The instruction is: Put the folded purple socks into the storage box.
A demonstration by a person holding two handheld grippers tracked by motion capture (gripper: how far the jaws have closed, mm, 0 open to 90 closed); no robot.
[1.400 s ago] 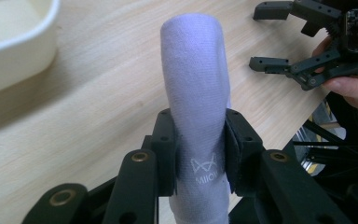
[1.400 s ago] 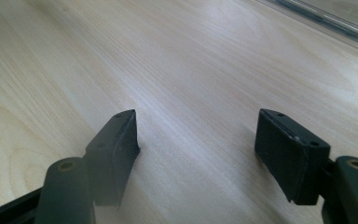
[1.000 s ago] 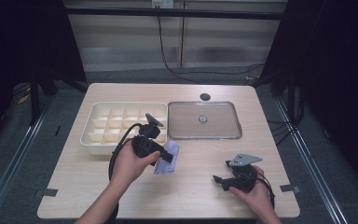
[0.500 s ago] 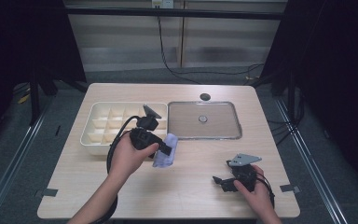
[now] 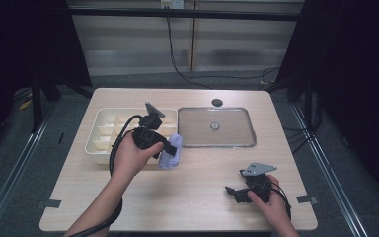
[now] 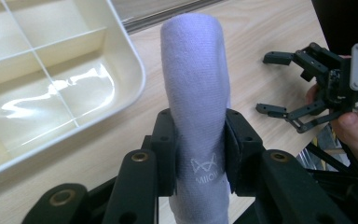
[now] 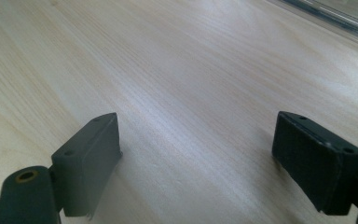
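On the table (image 5: 128, 197) there are two grippers: the left gripper (image 5: 170, 148) and the right gripper (image 5: 234, 191). One rolled lilac cloth (image 5: 170, 153), one cream divided tray (image 5: 103, 133) near the left edge, and one clear flat lid (image 5: 217, 126) are there too. One small dark round thing (image 5: 217, 102) lies by the far edge.

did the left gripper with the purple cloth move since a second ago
Yes. In the high view the left gripper, shut on the rolled purple cloth, has shifted up the picture, closer to the compartment tray and the metal tray.
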